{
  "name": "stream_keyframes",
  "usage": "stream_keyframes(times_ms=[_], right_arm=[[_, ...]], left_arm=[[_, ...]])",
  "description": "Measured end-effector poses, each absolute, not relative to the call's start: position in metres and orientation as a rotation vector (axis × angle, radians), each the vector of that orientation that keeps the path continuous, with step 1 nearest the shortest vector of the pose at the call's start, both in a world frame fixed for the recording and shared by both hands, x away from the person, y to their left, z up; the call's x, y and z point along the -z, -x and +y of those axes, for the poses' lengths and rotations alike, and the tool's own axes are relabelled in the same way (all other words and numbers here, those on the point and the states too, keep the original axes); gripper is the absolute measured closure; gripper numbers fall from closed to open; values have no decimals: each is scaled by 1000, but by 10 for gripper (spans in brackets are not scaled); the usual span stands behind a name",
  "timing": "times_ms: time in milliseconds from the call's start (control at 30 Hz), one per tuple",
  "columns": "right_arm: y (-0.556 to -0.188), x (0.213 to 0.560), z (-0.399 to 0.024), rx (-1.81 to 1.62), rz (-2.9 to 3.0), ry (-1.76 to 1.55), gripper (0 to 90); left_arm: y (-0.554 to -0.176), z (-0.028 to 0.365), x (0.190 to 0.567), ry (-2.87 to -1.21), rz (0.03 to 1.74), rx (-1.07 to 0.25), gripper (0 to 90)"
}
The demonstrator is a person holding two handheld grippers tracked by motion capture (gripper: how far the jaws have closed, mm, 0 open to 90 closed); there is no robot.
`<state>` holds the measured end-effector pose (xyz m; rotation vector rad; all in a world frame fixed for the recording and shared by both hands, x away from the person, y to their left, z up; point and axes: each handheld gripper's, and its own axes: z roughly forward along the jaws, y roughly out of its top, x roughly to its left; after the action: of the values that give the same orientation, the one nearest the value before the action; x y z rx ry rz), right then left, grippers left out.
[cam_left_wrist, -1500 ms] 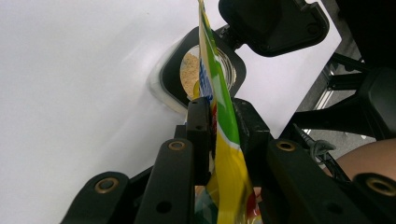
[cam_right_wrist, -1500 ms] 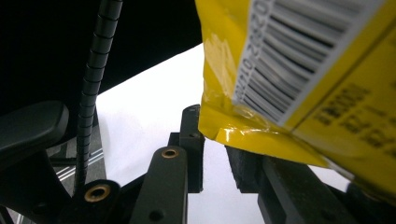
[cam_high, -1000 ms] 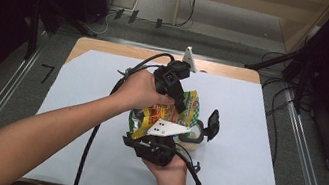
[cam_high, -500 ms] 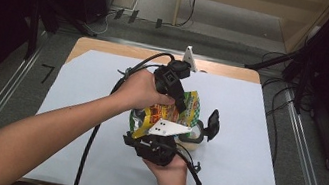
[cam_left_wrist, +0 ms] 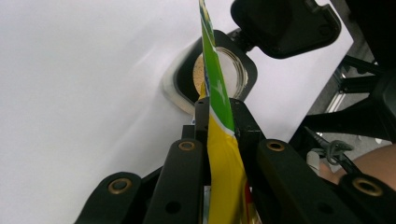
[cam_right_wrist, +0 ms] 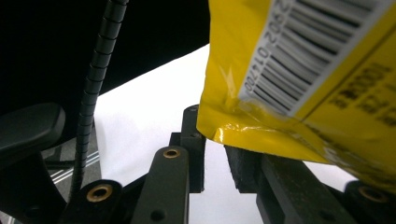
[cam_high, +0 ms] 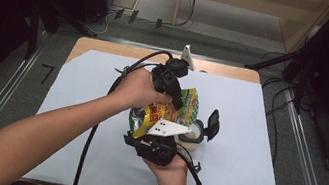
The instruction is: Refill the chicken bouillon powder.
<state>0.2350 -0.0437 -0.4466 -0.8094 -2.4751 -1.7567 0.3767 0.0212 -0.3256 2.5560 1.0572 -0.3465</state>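
A yellow and green pouch [cam_high: 186,105] is held up over the white sheet between both grippers. My left gripper [cam_high: 175,98] is at its top edge. In the left gripper view the left gripper [cam_left_wrist: 217,106] is shut on the thin green and yellow pouch [cam_left_wrist: 220,154]; its jaws have just been closing on that edge. Below it stands an open container [cam_left_wrist: 233,70] with pale grains inside and its black flip lid [cam_left_wrist: 285,23] thrown back. My right gripper [cam_right_wrist: 215,135] has the pouch's [cam_right_wrist: 303,70] yellow bottom corner between its tips. From above, the right gripper [cam_high: 148,133] is under the pouch.
The container [cam_high: 192,134] and its raised lid [cam_high: 213,123] stand just right of the pouch on the white sheet [cam_high: 251,168], which covers the wooden table [cam_high: 227,70]. Cables trail from both grippers. Metal rails [cam_high: 303,161] run along the table's sides.
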Motion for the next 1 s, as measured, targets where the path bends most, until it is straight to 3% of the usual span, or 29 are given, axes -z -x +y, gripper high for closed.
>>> stream_keyframes(times_ms=[1000], right_arm=[[-239,447,-50,1760,-2479,840,792]], left_arm=[[-382,18,329,-2525,1088,369,821]])
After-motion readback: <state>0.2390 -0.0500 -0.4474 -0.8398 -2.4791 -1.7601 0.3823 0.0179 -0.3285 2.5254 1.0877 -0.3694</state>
